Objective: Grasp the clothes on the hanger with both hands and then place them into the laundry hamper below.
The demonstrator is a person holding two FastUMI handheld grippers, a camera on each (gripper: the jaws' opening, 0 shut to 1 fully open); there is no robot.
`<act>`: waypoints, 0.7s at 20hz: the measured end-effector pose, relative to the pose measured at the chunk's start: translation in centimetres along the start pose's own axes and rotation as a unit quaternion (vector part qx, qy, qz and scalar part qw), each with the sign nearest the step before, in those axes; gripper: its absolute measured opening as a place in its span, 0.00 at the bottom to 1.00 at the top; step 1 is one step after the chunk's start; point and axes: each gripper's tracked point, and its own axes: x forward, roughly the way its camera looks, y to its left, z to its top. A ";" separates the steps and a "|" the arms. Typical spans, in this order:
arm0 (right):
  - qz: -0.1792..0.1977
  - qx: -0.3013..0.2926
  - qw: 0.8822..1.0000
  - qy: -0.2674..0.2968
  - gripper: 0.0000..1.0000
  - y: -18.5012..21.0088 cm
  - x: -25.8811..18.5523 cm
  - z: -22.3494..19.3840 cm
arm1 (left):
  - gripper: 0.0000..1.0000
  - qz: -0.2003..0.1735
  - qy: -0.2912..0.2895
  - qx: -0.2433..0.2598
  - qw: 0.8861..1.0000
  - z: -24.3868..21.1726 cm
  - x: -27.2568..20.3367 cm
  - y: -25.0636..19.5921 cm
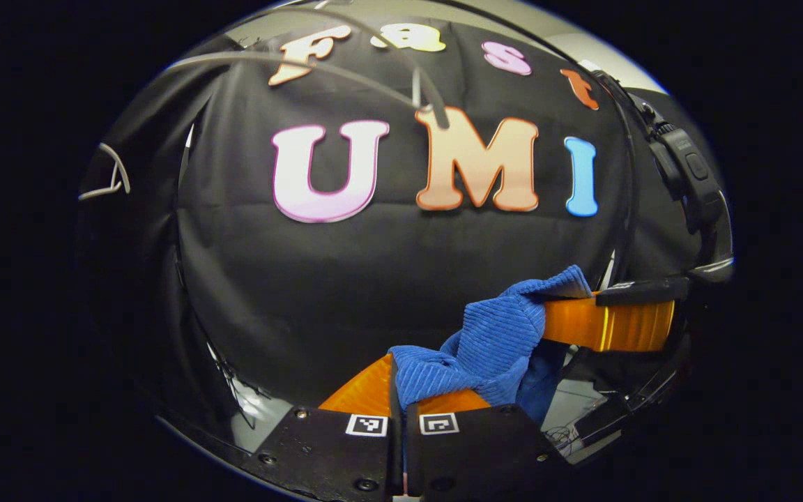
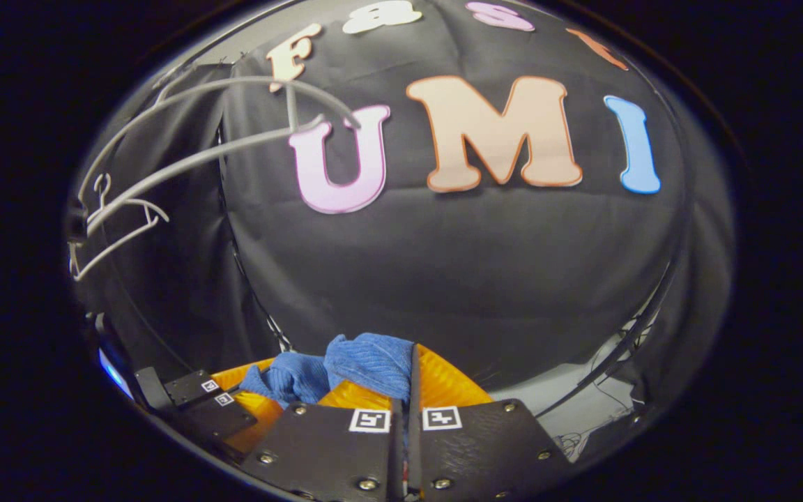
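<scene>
A blue ribbed garment (image 1: pixel 485 341) hangs bunched between both grippers in front of the black cloth wall. In the left gripper view my left gripper (image 1: pixel 401 387) is shut on one end of it, the fabric spilling out over the fingers. The right gripper (image 1: pixel 569 310) reaches in from the right and pinches the other end. In the right gripper view my right gripper (image 2: pixel 412 376) is shut on the blue garment (image 2: pixel 366 362), and the left gripper (image 2: pixel 245 394) sits low on the left, close beside it. A bare grey hanger (image 2: pixel 199 150) hangs up at the left, well above the garment.
A white hanger (image 2: pixel 119 226) hangs further left on the same side, seen as the white hanger (image 1: pixel 112 178) in the left gripper view. The grey hanger's wire (image 1: pixel 346 70) runs overhead. Cables (image 2: pixel 603 411) and a pale floor strip lie below the wall at the right.
</scene>
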 end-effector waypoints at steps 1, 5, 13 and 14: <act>0.001 0.002 1.000 0.014 0.03 0.1 0.9 -1.7 | 0.03 0.001 0.012 0.001 1.000 -1.6 0.5 0.7; -0.006 0.020 0.998 0.066 0.03 0.4 4.2 -7.2 | 0.03 0.018 0.070 0.001 0.997 -7.1 2.5 2.8; -0.024 0.049 0.989 0.138 0.03 -0.5 9.0 -14.4 | 0.03 0.044 0.156 -0.008 0.987 -14.6 5.6 5.6; -0.026 0.052 0.987 0.147 0.03 -0.6 9.5 -15.4 | 0.03 0.043 0.167 -0.009 0.985 -15.7 5.7 6.0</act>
